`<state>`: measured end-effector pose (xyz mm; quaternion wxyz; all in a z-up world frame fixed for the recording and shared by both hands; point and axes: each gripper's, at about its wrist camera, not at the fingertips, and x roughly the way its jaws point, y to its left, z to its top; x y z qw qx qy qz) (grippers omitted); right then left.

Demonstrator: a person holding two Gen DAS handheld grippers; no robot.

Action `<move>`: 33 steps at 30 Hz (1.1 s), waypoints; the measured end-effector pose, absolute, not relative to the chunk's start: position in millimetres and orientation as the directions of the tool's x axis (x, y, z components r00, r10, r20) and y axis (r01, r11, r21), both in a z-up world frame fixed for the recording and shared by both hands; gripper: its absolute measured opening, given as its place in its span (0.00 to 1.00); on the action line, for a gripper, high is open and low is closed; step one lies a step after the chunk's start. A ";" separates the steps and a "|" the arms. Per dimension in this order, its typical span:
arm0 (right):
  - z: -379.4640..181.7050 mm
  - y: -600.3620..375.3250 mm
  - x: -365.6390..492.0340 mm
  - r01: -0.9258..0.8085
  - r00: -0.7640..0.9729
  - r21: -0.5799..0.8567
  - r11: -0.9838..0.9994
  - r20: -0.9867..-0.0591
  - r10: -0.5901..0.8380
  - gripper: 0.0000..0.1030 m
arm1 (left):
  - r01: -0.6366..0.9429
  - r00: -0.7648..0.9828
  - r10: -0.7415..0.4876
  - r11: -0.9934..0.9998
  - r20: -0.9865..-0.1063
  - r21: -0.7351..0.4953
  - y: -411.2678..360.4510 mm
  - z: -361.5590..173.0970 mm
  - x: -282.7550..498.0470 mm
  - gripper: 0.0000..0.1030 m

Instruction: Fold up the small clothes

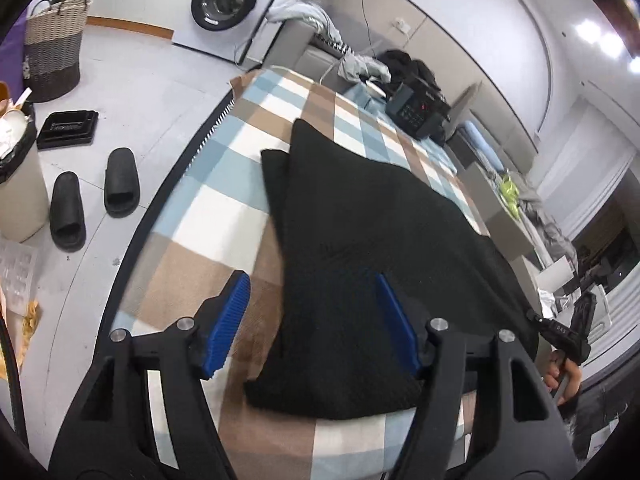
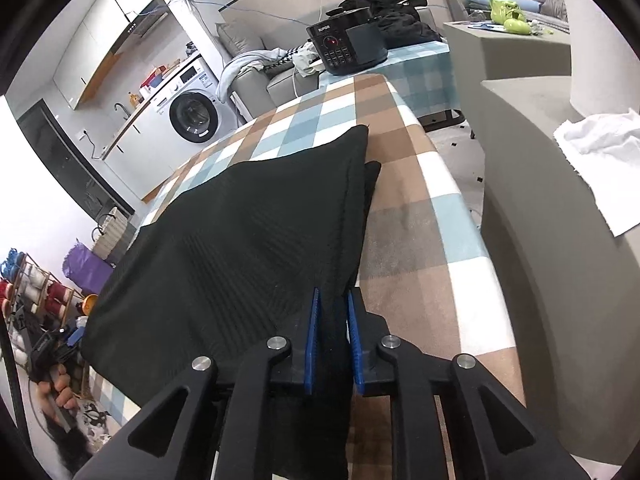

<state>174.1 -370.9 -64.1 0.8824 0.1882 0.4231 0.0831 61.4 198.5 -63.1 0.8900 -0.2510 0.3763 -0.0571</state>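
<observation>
A black knit garment point(image 1: 372, 248) lies folded on the checked tablecloth point(image 1: 224, 184). My left gripper point(image 1: 312, 284) is open, its blue pads astride the garment's near left edge, just above the cloth. In the right wrist view the same garment point(image 2: 248, 240) stretches away to the left. My right gripper point(image 2: 333, 300) is shut on the garment's near right edge, black cloth pinched between the blue pads point(image 2: 312, 340) and hanging down behind them. The right gripper also shows at the garment's far right corner in the left wrist view point(image 1: 568, 332).
A black cooker point(image 2: 346, 42) stands at the table's far end, also in the left wrist view point(image 1: 416, 110). Grey sofa blocks point(image 2: 540, 184) flank the table's right side. Slippers point(image 1: 94, 196), a bin point(image 1: 18, 184) and a woven basket point(image 1: 54, 48) are on the floor to the left. A washing machine point(image 1: 230, 2) stands beyond.
</observation>
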 end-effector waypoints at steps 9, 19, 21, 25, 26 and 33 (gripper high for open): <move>-68.0 -359.8 174.4 -0.011 0.610 0.410 0.912 -0.720 0.331 0.35 | -0.087 0.708 -0.274 0.881 -0.651 -0.465 178.7 -70.5 101.5 0.04; -73.2 -356.7 183.6 -0.014 0.594 0.407 0.913 -0.731 0.335 0.36 | -0.106 0.735 -0.244 0.880 -0.632 -0.463 194.6 -50.3 65.2 0.03; -73.4 -357.2 182.5 -0.011 0.588 0.409 0.913 -0.736 0.337 0.36 | -0.140 0.705 -0.244 0.872 -0.666 -0.469 199.2 -62.9 66.2 0.03; -69.0 -357.0 167.2 -0.033 0.577 0.388 0.921 -0.745 0.334 0.36 | -0.129 0.683 -0.251 0.883 -0.686 -0.451 198.8 -69.6 58.8 0.25; -68.8 -357.3 162.4 -0.038 0.575 0.385 0.922 -0.746 0.336 0.36 | -0.119 0.683 -0.252 0.888 -0.686 -0.444 197.4 -69.4 53.5 0.34; -72.3 -344.8 128.3 -0.085 0.561 0.336 0.938 -0.762 0.324 0.36 | -0.019 0.663 -0.305 0.906 -0.684 -0.423 179.3 -74.0 27.7 0.57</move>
